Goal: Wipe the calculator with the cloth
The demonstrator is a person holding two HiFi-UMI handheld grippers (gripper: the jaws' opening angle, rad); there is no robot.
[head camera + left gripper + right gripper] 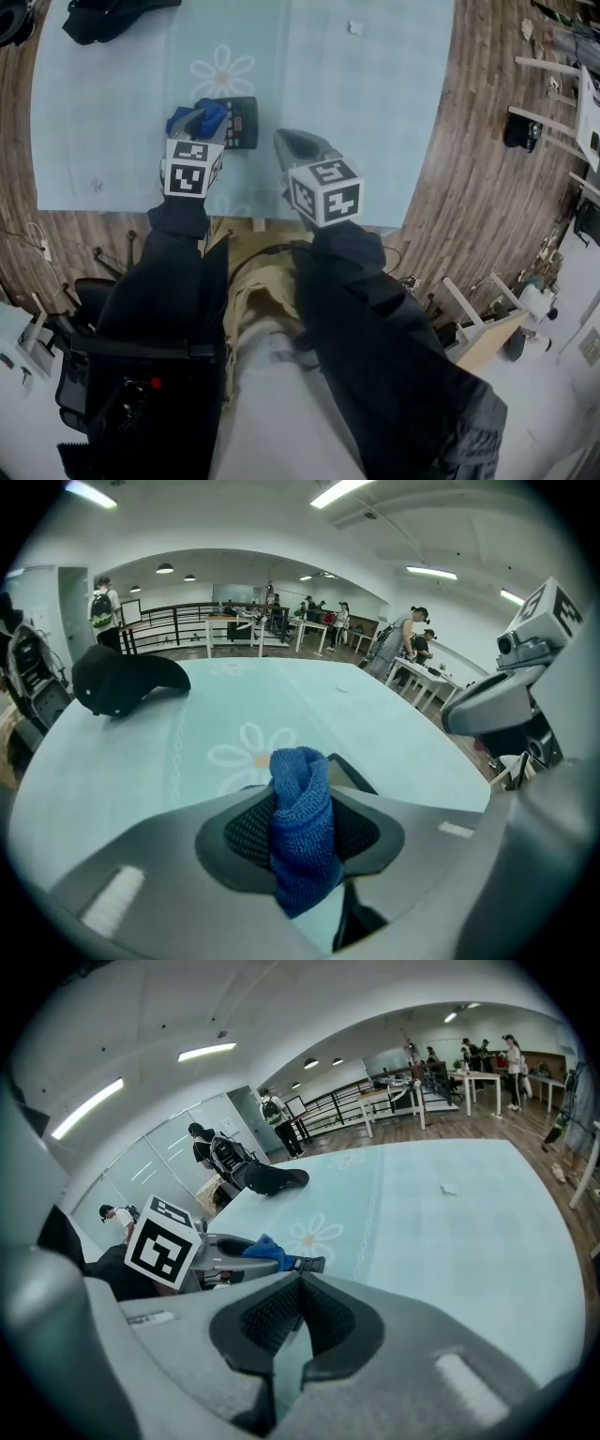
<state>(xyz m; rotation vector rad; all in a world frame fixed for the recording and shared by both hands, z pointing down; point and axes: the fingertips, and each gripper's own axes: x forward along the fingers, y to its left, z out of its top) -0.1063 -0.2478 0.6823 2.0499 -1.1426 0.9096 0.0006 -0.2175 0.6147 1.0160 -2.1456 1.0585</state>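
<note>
Left gripper (300,829): jaws clamped on a bunched blue terry cloth (302,832).
Calculator (243,123): black, flat, rectangular; just ahead of the left gripper's tips, its near end under the cloth.
Right gripper (298,1309): jaws together, nothing between them, just right of the calculator.

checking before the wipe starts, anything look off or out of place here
Nothing much. The calculator lies flat on the tablecloth; the left gripper holds the cloth. Only a small white scrap lies stray far off.
</note>
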